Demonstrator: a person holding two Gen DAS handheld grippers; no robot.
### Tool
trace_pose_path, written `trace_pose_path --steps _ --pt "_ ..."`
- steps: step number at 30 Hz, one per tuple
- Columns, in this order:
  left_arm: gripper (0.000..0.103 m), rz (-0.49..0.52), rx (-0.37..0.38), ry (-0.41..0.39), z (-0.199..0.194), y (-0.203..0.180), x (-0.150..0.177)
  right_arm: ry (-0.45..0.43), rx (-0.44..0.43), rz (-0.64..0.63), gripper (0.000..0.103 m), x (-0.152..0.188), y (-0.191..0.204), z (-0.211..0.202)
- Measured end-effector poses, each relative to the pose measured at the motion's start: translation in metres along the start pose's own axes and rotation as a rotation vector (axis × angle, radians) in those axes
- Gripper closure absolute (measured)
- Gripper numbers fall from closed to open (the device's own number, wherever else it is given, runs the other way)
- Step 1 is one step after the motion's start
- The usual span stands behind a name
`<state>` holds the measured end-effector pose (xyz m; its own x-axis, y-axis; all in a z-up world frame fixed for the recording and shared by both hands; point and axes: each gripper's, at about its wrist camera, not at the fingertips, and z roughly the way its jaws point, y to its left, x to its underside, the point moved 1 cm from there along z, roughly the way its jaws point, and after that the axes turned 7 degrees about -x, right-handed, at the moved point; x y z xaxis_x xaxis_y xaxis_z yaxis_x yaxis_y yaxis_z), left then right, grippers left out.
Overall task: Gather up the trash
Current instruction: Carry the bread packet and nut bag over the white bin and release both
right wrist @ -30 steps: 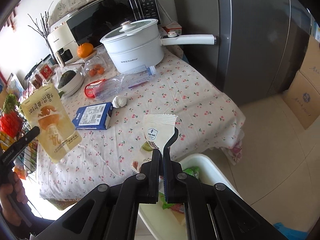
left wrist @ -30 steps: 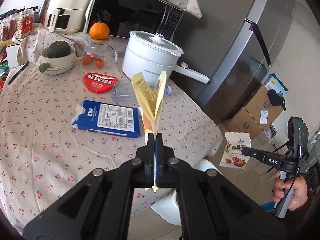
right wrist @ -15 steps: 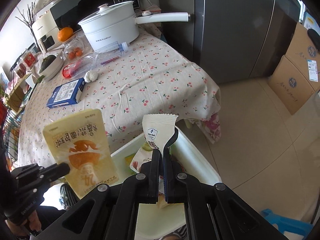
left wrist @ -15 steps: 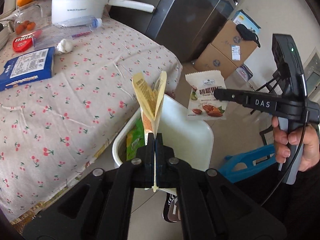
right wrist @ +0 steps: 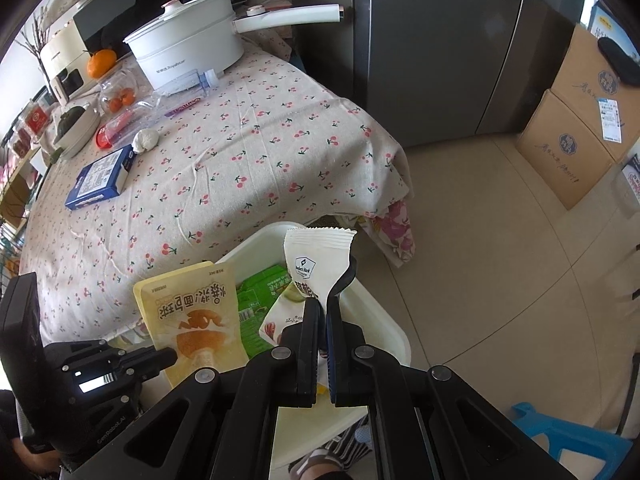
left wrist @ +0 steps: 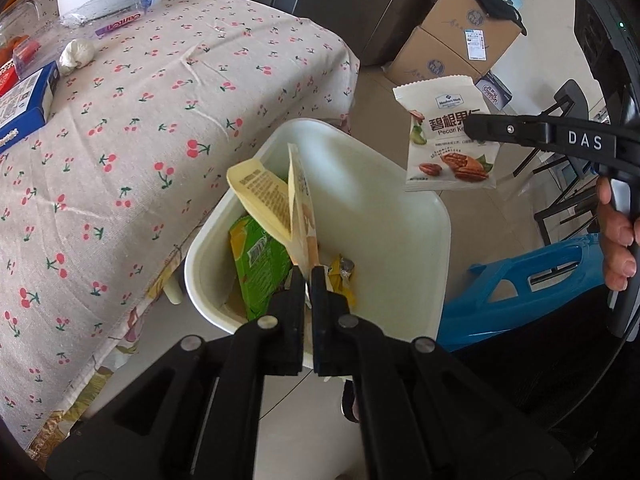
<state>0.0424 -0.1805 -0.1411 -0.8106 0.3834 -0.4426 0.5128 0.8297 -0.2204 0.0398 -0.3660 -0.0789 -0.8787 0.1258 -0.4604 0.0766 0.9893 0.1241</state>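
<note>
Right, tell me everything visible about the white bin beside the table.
The white bin is a smooth, plastic-looking tub with rounded corners and an open top, standing on the floor against the cherry-print tablecloth. Inside lie a green wrapper and other packets. The left gripper holds a yellow pouch over it; the right gripper holds a pecan packet above its far rim.

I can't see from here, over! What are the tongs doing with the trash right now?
Left tongs shut on yellow pouch, over white bin. Right tongs shut on pecan packet, also above bin. Nothing blocking the drop.
</note>
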Motion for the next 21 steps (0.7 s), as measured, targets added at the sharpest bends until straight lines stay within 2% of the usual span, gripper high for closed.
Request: trace_pose_path --steps 2,4,5,7,11,13,15,21 --pt "0.097 0.01 0.0 0.016 0.001 -0.002 0.0 0.002 -0.001 0.0 0.099 0.001 -0.001 0.0" --pt "0.076 0.029 -0.014 0.027 -0.001 -0.002 0.0 0.004 -0.002 -0.001 0.099 0.001 -0.001 0.001" --pt "0.07 0.035 -0.022 0.025 -0.004 -0.003 0.0 0.006 -0.002 -0.001 0.099 0.002 -0.001 0.001" --pt "0.045 0.049 -0.054 0.034 -0.01 -0.003 0.001 0.013 -0.004 -0.005 0.098 0.002 0.0 0.003" --pt "0.035 0.078 -0.147 0.033 -0.026 0.005 0.004 0.041 -0.001 -0.021 0.098 0.004 0.004 0.01" --pt "0.027 0.099 -0.21 0.007 -0.034 0.01 0.006 0.059 0.003 -0.036 0.098 0.005 0.007 0.016" --pt "0.025 0.11 -0.258 -0.017 -0.041 0.014 0.006 0.08 0.003 -0.045 0.098 0.006 0.01 0.022" --pt "0.022 0.073 -0.3 -0.046 -0.058 0.035 0.009 0.121 -0.004 -0.07 0.097 0.007 0.022 0.036"
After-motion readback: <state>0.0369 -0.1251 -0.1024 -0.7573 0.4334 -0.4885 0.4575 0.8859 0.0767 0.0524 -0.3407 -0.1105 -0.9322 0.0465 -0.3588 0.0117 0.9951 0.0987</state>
